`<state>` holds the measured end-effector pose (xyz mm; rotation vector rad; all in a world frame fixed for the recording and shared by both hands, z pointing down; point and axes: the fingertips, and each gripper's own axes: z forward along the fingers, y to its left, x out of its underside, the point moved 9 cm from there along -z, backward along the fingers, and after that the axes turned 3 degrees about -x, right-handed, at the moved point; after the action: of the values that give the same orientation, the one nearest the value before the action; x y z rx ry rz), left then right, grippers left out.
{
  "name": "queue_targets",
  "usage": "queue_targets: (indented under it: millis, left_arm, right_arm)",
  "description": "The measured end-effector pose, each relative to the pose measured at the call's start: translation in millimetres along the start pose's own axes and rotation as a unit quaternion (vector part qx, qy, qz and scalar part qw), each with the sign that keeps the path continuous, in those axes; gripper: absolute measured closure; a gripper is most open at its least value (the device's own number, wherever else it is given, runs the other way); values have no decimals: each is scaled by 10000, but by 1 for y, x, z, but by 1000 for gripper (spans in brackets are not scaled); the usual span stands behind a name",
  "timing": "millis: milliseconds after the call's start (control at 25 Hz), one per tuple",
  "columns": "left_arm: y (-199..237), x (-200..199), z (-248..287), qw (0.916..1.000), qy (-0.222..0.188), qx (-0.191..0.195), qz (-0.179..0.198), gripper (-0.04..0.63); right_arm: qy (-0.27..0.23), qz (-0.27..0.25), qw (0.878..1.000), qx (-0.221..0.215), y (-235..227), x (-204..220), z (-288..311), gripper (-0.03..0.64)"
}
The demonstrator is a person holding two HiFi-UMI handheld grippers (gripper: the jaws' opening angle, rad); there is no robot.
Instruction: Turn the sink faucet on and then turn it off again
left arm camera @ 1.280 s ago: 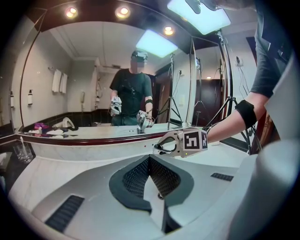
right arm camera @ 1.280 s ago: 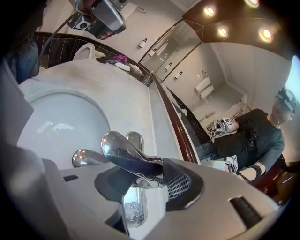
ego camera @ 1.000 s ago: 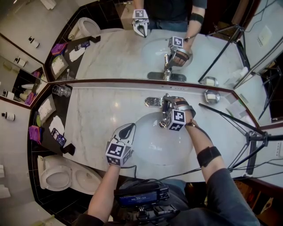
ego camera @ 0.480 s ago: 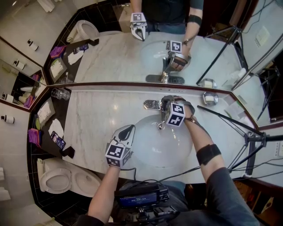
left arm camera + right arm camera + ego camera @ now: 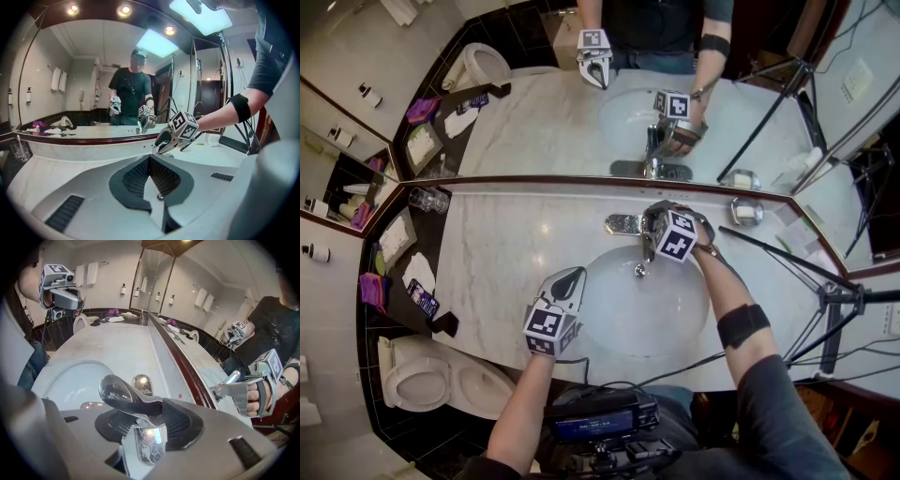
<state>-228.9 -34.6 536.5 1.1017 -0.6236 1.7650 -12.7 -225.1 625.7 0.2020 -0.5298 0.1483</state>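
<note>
The chrome faucet (image 5: 624, 223) stands at the back rim of the white sink basin (image 5: 649, 314), below the mirror. My right gripper (image 5: 659, 225) is shut on the faucet's lever handle (image 5: 123, 395); in the right gripper view the lever lies between the jaws of the right gripper (image 5: 140, 414), above the base plate (image 5: 142, 382). My left gripper (image 5: 568, 278) hovers over the basin's near-left rim, shut with nothing in it. The left gripper view shows the left gripper (image 5: 151, 165) with its jaws together and the right gripper (image 5: 174, 135) beyond. I see no water stream.
Drinking glasses (image 5: 429, 196) stand at the counter's far left, and a soap dish (image 5: 748, 209) sits right of the faucet. A dark side shelf holds toiletries (image 5: 399, 234). A toilet (image 5: 422, 377) is at the lower left; a tripod (image 5: 825, 292) stands on the right.
The right gripper has rolled and tilted while on the faucet handle, its marker cube shifting toward the mirror. The left gripper has stayed still.
</note>
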Motion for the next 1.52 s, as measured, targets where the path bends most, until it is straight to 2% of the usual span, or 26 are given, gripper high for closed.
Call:
queue_targets:
  millis: [520, 640, 880, 1040, 1320, 1520]
  left_arm:
    - [2, 3, 0, 9999, -48, -36, -95, 595]
    - [2, 2, -2, 9999, -82, -51, -99, 595]
    - [0, 2, -10, 9999, -120, -92, -74, 595]
    - [3, 0, -16, 9997, -187, -111, -67, 595]
    - [0, -5, -28, 9993, -324, -107, -138, 595]
    - [-5, -9, -32, 9989, -438, -50, -178, 595]
  right_arm:
    - [-21, 263, 9995, -149, -6, 1, 1, 420]
    - [73, 188, 9997, -154, -5, 2, 0, 420]
    - [219, 115, 9992, 299, 3, 5, -7, 414]
    - [315, 48, 9985, 445, 14, 6, -17, 414]
    - [-55, 182, 9969, 761, 36, -3, -59, 418]
    - [-456, 392, 9904, 1248, 55, -1, -97, 558]
